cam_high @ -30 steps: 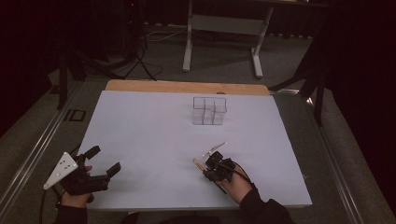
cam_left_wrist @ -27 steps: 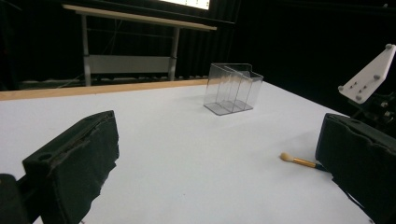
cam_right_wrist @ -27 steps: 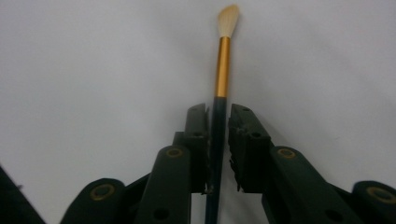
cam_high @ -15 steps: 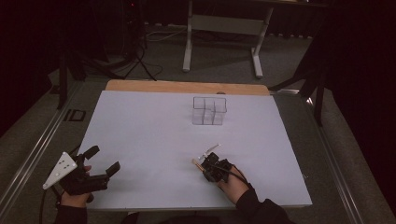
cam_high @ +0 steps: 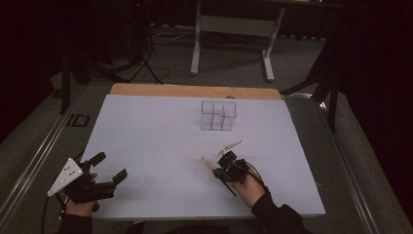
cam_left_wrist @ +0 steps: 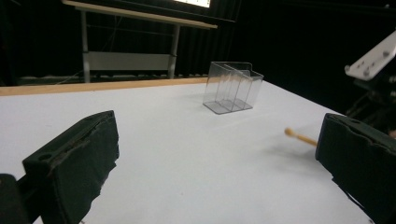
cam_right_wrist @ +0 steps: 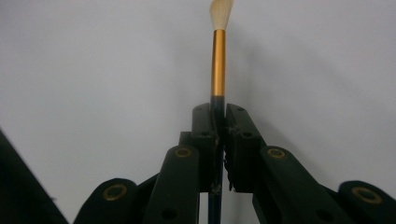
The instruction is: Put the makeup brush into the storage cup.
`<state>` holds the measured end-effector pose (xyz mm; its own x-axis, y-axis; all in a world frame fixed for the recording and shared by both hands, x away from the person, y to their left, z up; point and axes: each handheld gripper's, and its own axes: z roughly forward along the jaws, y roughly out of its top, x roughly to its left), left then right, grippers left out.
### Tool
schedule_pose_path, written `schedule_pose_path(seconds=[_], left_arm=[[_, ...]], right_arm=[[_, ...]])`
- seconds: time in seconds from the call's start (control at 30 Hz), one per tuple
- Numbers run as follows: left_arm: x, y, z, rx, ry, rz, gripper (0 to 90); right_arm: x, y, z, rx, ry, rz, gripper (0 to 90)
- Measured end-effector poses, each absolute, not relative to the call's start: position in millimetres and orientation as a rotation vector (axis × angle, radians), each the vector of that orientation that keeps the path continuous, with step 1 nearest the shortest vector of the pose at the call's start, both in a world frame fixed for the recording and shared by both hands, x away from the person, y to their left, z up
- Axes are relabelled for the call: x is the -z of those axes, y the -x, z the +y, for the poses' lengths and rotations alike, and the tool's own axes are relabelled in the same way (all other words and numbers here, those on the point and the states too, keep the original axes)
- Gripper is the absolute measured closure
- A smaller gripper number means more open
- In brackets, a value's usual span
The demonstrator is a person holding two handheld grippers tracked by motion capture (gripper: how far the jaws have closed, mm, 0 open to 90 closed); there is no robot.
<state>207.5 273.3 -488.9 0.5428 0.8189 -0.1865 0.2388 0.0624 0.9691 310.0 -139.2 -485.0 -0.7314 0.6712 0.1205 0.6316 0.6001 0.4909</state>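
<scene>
Dark curtains and a metal frame stand behind my white bench (cam_high: pixel 160 126), whose wooden far edge shows beyond the sheet. Taking the clear divided organizer (cam_high: pixel 218 115) as my landmark: well to its near-left, at the bench's near corner, my left claw (cam_high: pixel 108 168) hovers with its jaws spread wide and nothing between them. Its own camera looks across bare white toward the organizer (cam_left_wrist: pixel 232 87).

Just near-right of the organizer, though well apart from it, my right claw (cam_high: pixel 218 169) is clamped on a slim brush (cam_high: pixel 208 163). In the right gripper view the jaws pinch the dark handle of the brush (cam_right_wrist: pixel 217 70) below its gold ferrule, with the pale bristles pointing away over the bench.

My worry is the thin grip: the handle is narrow and round, so I judge it could roll or swivel in the jaws if I tilt quickly, and a tilted brush could catch a compartment wall and shove the light organizer.

I cannot tell how much handle trails behind the jaws, nor whether the organizer's cells hold anything.
</scene>
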Motion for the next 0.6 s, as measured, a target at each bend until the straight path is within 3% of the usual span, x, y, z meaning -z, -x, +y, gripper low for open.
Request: schedule_pose_path(seconds=[0.6], left_arm=[[484,-213,249,-0.468,-1.527,0.921,0.0]], right_arm=[[467,-324,-179,-1.284,-1.273,2.585,83.1]])
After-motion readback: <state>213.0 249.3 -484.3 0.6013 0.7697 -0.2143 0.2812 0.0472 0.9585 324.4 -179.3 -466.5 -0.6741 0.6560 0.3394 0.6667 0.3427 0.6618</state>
